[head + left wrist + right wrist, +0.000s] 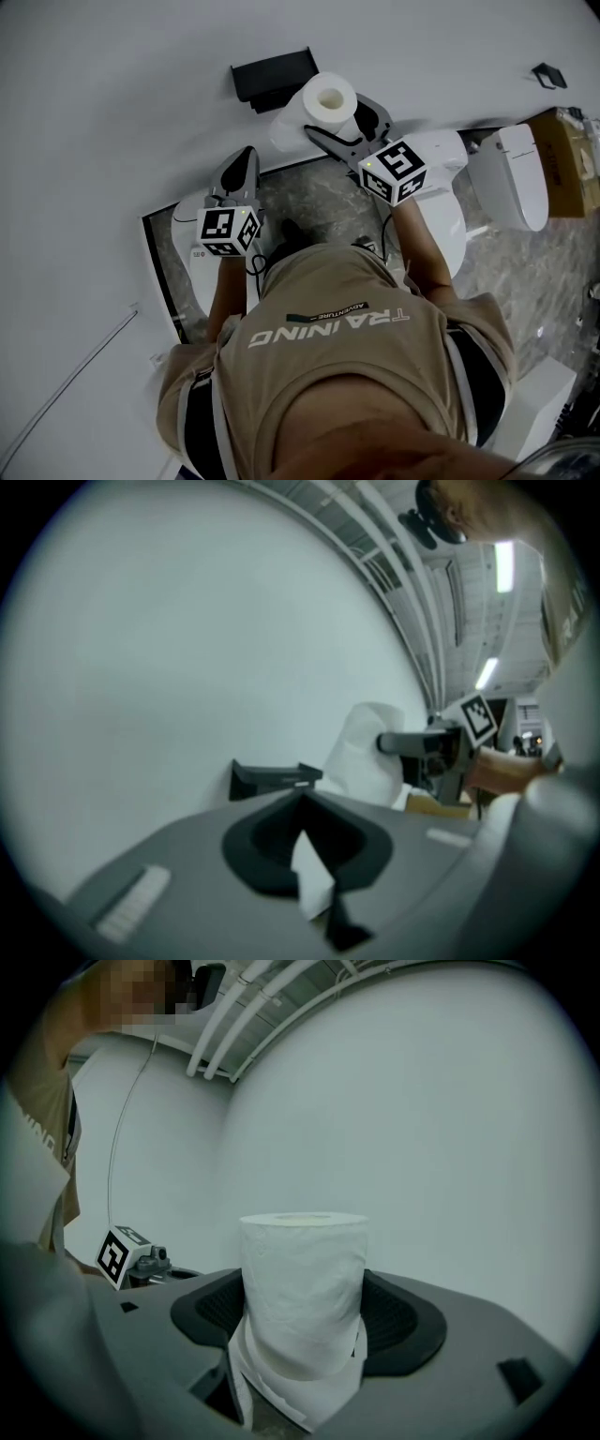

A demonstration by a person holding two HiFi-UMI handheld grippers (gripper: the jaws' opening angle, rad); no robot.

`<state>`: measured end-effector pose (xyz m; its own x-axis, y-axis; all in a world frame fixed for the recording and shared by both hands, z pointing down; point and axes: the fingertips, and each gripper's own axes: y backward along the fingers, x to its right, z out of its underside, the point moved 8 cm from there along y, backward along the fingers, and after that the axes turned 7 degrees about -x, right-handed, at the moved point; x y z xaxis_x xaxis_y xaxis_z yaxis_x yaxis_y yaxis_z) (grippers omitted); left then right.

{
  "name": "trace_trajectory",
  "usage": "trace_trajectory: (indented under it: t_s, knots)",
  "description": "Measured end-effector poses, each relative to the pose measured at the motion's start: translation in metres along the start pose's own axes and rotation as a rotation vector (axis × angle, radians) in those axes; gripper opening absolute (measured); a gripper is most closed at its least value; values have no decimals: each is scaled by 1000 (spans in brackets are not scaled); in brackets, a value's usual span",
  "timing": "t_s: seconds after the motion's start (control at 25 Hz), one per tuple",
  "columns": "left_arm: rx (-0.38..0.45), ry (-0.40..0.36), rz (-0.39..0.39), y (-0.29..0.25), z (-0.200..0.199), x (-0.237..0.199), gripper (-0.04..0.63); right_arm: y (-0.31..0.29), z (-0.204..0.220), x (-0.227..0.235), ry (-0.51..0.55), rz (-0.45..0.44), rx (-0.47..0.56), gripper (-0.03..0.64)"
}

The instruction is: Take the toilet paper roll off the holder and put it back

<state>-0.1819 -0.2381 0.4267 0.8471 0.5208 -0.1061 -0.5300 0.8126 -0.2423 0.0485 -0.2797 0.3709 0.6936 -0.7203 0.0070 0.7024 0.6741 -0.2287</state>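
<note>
1. Only the right gripper view shows the grip plainly. The toilet paper roll (302,1274) is pinched upright between the two jaws of the right gripper (305,1321), and a loose tail of paper hangs below it.
2. In the head view the roll (323,101) is seen end-on with its hollow core showing. It is held off the black holder (274,75) and just beside it, against the white wall (112,112). Whether roll and holder touch cannot be told.
3. In the left gripper view the holder (272,778) is seen from the side, fixed to the wall, with the roll (366,757) immediately to its right.
4. The left gripper (246,161) is held lower and further left, apart from the roll. In its own view its jaws are pressed together at the tips. A pale sliver shows in the slit behind the tips, and what it is cannot be made out.
5. A marbled grey floor (309,202), a white toilet (511,178) and a cardboard box (567,155) at the right edge are shown in the head view. Ceiling pipes (244,1012) appear only in the right gripper view and strip lights (503,564) only in the left gripper view.
6. Much of the floor is covered by the person's tan shirt (347,356). The box is cut off by the frame edge.
</note>
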Motion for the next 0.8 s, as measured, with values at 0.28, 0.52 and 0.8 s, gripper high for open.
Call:
trace_trajectory:
  t_s: [0.28, 0.52, 0.8]
  knots:
    - [0, -15, -44, 49, 11, 78, 0, 73, 32, -31, 9, -47, 1, 333]
    - [-46, -9, -90, 90, 26, 116, 0, 108, 49, -57, -43, -104, 18, 333]
    - [-60, 2, -75, 110, 35, 128, 0, 117, 61, -67, -81, -84, 3, 332]
